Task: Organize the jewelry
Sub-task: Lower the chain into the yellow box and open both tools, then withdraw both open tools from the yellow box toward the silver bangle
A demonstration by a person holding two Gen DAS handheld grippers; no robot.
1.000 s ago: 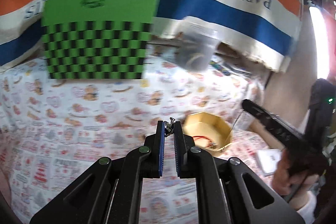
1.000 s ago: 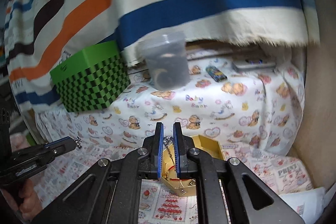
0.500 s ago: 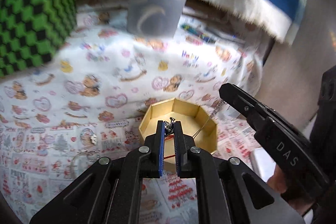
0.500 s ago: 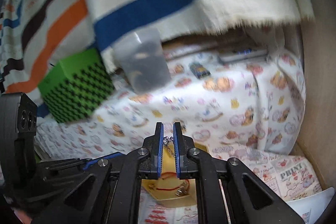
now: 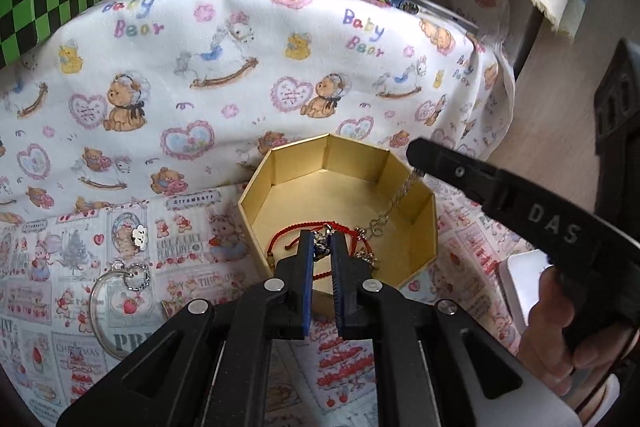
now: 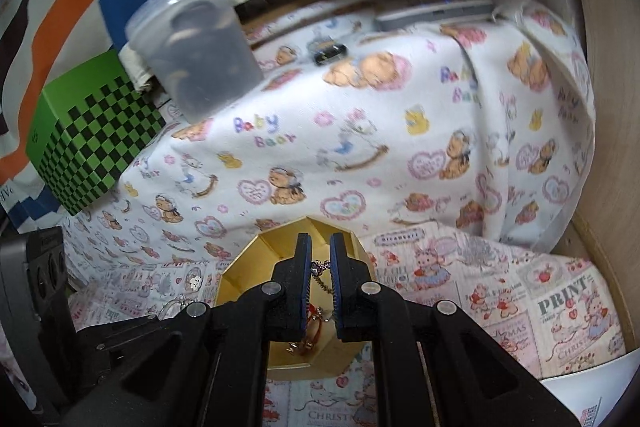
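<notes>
Gold octagonal box (image 5: 416, 227) sits under both grippers. Left gripper (image 5: 322, 247) is clamped on the silver chain's charm end (image 5: 320, 245); right gripper (image 6: 320, 269) pinches the chain's (image 5: 394, 201) other end. A red cord bracelet (image 5: 292, 233) lies inside the box.

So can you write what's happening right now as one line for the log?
left gripper: shut on silver chain end | right gripper: shut on other end | thin silver chain: draped into gold octagonal box

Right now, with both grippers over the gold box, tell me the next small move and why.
Probably lower both a little, then open. The left gripper pinches the charm end and the right gripper the silver chain, which already trails into the gold box beside the red cord bracelet.
</notes>
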